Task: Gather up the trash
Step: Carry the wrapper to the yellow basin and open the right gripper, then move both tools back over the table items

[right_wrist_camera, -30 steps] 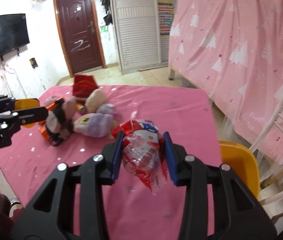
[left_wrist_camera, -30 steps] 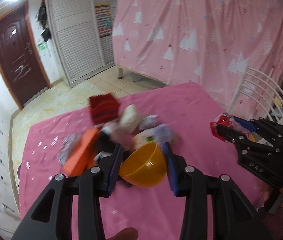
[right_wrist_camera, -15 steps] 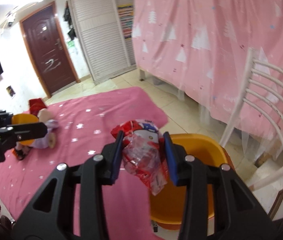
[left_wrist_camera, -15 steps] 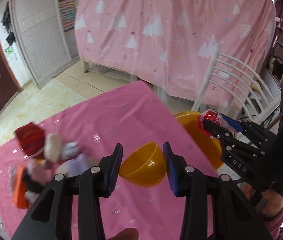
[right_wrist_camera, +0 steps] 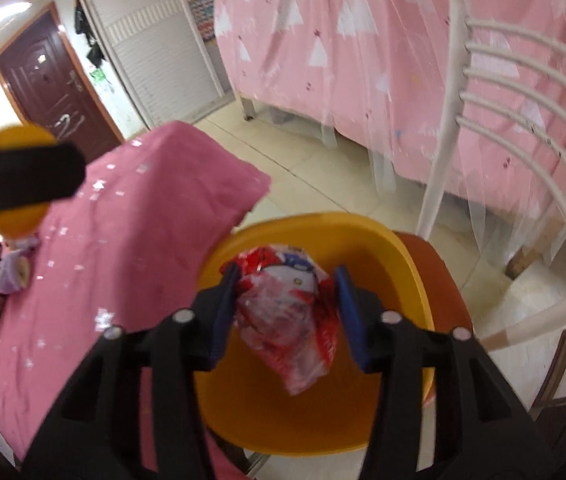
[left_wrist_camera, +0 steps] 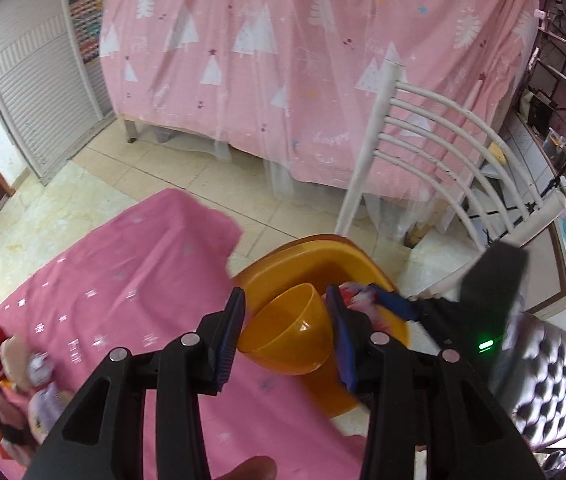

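Observation:
My left gripper (left_wrist_camera: 287, 330) is shut on an orange plastic cup (left_wrist_camera: 289, 332) and holds it over the near rim of a large orange bin (left_wrist_camera: 315, 254) beside the table. My right gripper (right_wrist_camera: 287, 304) is shut on a crumpled red-and-white snack wrapper (right_wrist_camera: 287, 320) and holds it above the open orange bin (right_wrist_camera: 403, 264). The right gripper and wrapper (left_wrist_camera: 357, 294) also show in the left wrist view, just right of the cup. The left gripper with the cup (right_wrist_camera: 17, 184) shows at the far left of the right wrist view.
The table has a pink star-patterned cloth (left_wrist_camera: 123, 280). Plush toys and a red item (left_wrist_camera: 15, 364) lie at its far left end. A white slatted chair (left_wrist_camera: 435, 148) stands behind the bin, with a pink curtain (left_wrist_camera: 283, 60) beyond. A tufted dark stool (left_wrist_camera: 543, 384) is at right.
Both grippers have swung right, away from the toy pile, to the orange bin at the table's end. The wrapper now hangs over the bin and the cup is at its rim.

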Motion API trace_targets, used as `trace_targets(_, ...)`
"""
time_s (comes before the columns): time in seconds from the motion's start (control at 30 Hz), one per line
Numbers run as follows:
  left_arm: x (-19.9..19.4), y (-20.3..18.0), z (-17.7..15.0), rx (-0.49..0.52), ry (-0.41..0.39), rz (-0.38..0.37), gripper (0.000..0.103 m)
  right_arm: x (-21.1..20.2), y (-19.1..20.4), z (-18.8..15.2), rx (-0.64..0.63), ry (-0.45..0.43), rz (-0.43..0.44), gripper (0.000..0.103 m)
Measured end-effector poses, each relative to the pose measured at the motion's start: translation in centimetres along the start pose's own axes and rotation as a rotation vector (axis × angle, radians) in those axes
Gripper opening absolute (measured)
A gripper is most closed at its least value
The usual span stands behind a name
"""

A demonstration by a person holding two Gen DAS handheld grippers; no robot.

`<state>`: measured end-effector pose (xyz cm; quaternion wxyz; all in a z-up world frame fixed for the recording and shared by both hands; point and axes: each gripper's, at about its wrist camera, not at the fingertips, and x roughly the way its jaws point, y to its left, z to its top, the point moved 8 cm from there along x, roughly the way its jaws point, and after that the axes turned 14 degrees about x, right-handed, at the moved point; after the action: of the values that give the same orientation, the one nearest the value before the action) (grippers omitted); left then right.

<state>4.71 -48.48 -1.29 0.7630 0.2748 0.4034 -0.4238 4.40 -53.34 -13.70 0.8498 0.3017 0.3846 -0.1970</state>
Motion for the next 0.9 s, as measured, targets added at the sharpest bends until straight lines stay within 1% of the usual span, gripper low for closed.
trace_targets(0.03, 0.4, -0.6, 0.4, 0.0, 0.002, -0.001, 0.038, 0.3, -0.4, 0.0, 0.003, 0.006, -0.009, 0.052)
trace_targets(0.07, 0.5, -0.9, 0.7, -0.001, 0.002, -0.002, 0.044, 0.5, -0.9, 0.0, 0.005, 0.01, -0.02, 0.053)
trace_targets(0.1, 0.8, -1.2, 0.9, 0.001, 0.005, -0.006, 0.049, 0.5, -1.5, 0.0, 0.012, 0.013, -0.03, 0.054)
trace_targets(0.13, 0.9, -1.6, 1.2, 0.003, 0.009, -0.009, 0.057, 0.5, -2.0, 0.1, 0.019, 0.014, -0.034, 0.057)
trace_targets(0.17, 1.0, -1.8, 1.4, 0.001, 0.009, -0.007, 0.062, 0.4, -2.5, 0.2, 0.026, 0.012, -0.033, 0.058)
trace_targets(0.23, 1.0, -1.9, 1.5, 0.001, 0.005, 0.003, 0.063, 0.0, -3.0, 0.6, 0.037, 0.001, -0.031, 0.06)
trace_targets(0.33, 0.6, -1.6, 1.3, -0.013, 0.006, 0.005, 0.063, -0.6, -3.3, 0.8, 0.04, -0.012, -0.029, 0.061)
trace_targets(0.5, -0.3, -0.4, 0.5, -0.034, -0.003, 0.007, 0.063, -1.3, -2.4, 1.0, 0.018, -0.033, -0.025, 0.061)
trace_targets(0.7, -3.3, 1.4, -0.4, -0.054, -0.044, -0.003, 0.063, -3.2, 0.7, 0.8, -0.033, -0.079, -0.001, 0.061)
trace_targets(0.83, -6.2, 3.9, -1.4, -0.059, -0.082, 0.015, 0.064, -4.6, 3.4, 0.2, -0.062, -0.101, 0.013, 0.062)
trace_targets(0.9, -7.8, 5.4, -2.2, -0.048, -0.096, 0.042, 0.066, -5.2, 5.0, -0.2, -0.079, -0.11, 0.024, 0.067)
